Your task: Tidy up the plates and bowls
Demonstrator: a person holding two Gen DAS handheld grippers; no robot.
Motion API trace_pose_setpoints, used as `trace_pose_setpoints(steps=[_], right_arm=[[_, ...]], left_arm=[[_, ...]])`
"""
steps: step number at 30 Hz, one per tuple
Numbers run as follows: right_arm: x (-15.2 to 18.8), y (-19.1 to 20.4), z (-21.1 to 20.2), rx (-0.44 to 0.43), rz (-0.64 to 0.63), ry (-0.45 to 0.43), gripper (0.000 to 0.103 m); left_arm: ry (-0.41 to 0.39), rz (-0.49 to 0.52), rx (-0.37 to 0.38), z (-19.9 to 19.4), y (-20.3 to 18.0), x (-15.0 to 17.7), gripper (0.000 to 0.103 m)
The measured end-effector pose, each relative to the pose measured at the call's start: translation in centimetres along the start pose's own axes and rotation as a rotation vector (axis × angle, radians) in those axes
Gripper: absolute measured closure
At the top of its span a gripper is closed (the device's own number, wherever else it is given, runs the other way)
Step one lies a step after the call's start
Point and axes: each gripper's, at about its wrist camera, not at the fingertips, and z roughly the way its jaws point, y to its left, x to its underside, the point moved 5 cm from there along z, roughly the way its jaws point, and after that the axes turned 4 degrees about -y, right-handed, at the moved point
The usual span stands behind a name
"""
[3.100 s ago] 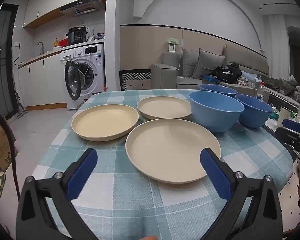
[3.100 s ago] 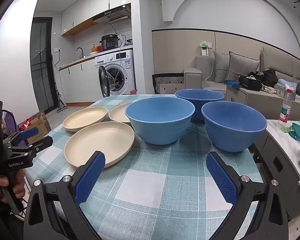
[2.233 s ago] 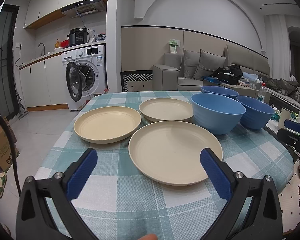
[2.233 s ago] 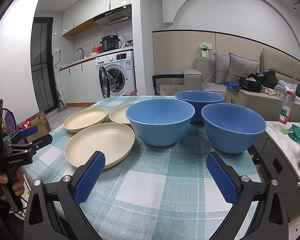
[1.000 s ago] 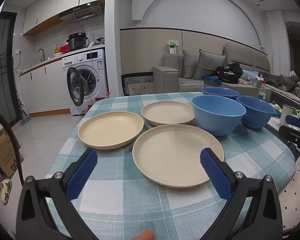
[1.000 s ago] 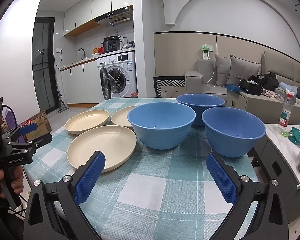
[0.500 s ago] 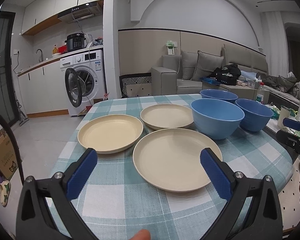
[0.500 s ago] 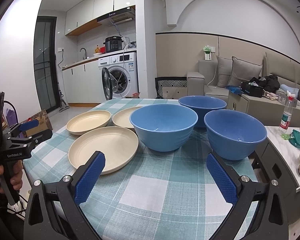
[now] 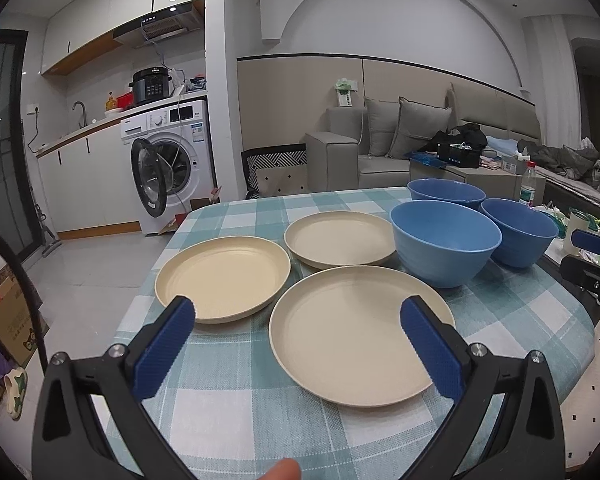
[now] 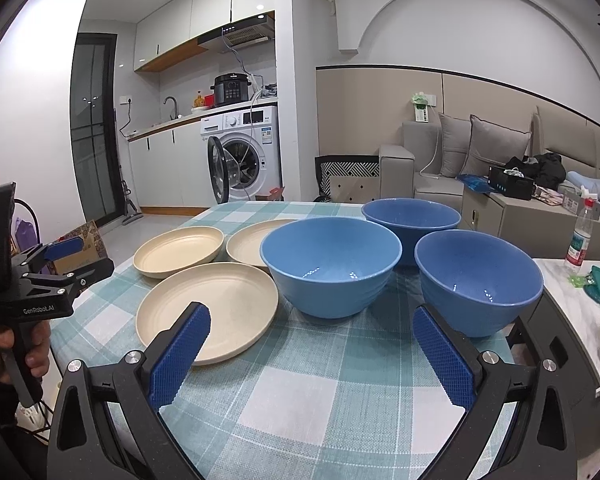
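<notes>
You are facing the table (image 9: pixel 228 396) with three cream plates (image 9: pixel 356 336) spread singly on your left and three blue bowls (image 10: pixel 332 272) clustered on your right, likely awaiting stacking by kind. Your left gripper (image 9: pixel 296 344) is hovering spread wide before the nearest plate, gripping nothing. Your right gripper (image 10: pixel 312 348) is likewise gaping, empty, facing the bowls.

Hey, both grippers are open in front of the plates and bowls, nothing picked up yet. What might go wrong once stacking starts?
The nearest plate almost touches the left plate and the nearest bowl, so the left gripper may knock a neighbour while pinching its rim. The right bowl sits near the table edge; a nudge from the right gripper might push it off. The shallow plate rims could slip from the pads.
</notes>
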Motion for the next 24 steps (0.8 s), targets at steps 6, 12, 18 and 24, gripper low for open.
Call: trace_pose_setpoints(steps=[6,12,18,24], right_arm=[[-1.1,-0.1,1.3,-0.019,-0.003,0.009,0.000],[-2.5,-0.2,2.6,-0.028,-0.012,0.015,0.000],[-3.6,-0.4,3.7,-0.032,-0.019,0.022,0.000],[-5.0,-0.6,4.9,-0.037,-0.017,0.033,0.000]], left_arm=[[0.009,0.002,0.000,1.2,0.2,-0.6,0.000],[0.021,-0.006,-0.002,2.4,0.6,-1.2,0.000],[0.027,-0.008,-0.003,3.6,0.9,-1.9,0.000],[0.032,-0.013,-0.008,4.8,1.3,-2.9,0.000]])
